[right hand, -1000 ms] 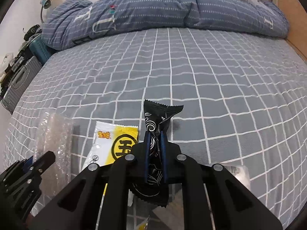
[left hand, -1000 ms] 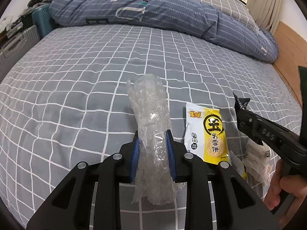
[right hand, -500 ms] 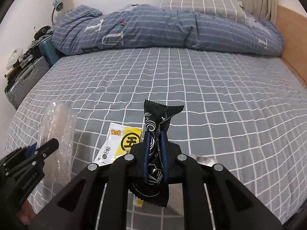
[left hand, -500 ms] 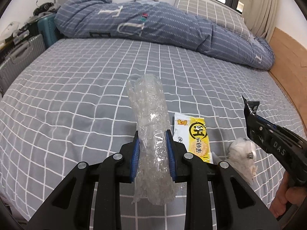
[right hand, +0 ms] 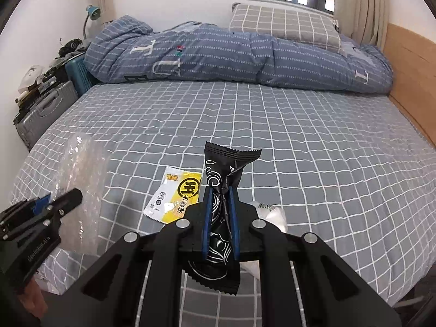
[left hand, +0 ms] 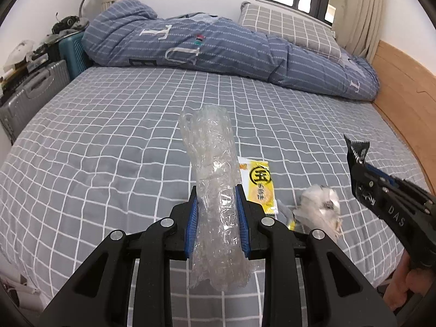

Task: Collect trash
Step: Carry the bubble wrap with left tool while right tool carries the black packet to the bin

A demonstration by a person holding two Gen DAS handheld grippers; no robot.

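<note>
Left hand-held gripper (left hand: 216,218) is clamped on a bubble-wrap roll (left hand: 214,179), held above the bed (left hand: 109,136). Right hand-held gripper (right hand: 220,218) pinches a black snack wrapper (right hand: 223,190).

Risks: wrap is slick & squashy, could slide out w/ any tilt. Yellow cracker packet (right hand: 177,193) & crumpled tissue (left hand: 320,204) lie on the bed, easy to forget w/ both grippers full.

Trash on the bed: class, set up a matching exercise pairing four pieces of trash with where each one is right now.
Things:
1. bubble wrap
2. black wrapper
3. yellow packet
4. crumpled tissue

Places:
A. flat on the bedsheet, between the two tongs
B. gripped in the right tongs
C. on the bedsheet, right of the yellow packet
D. gripped in the left tongs

Pairs: 1-D, 2-B, 3-A, 4-C
</note>
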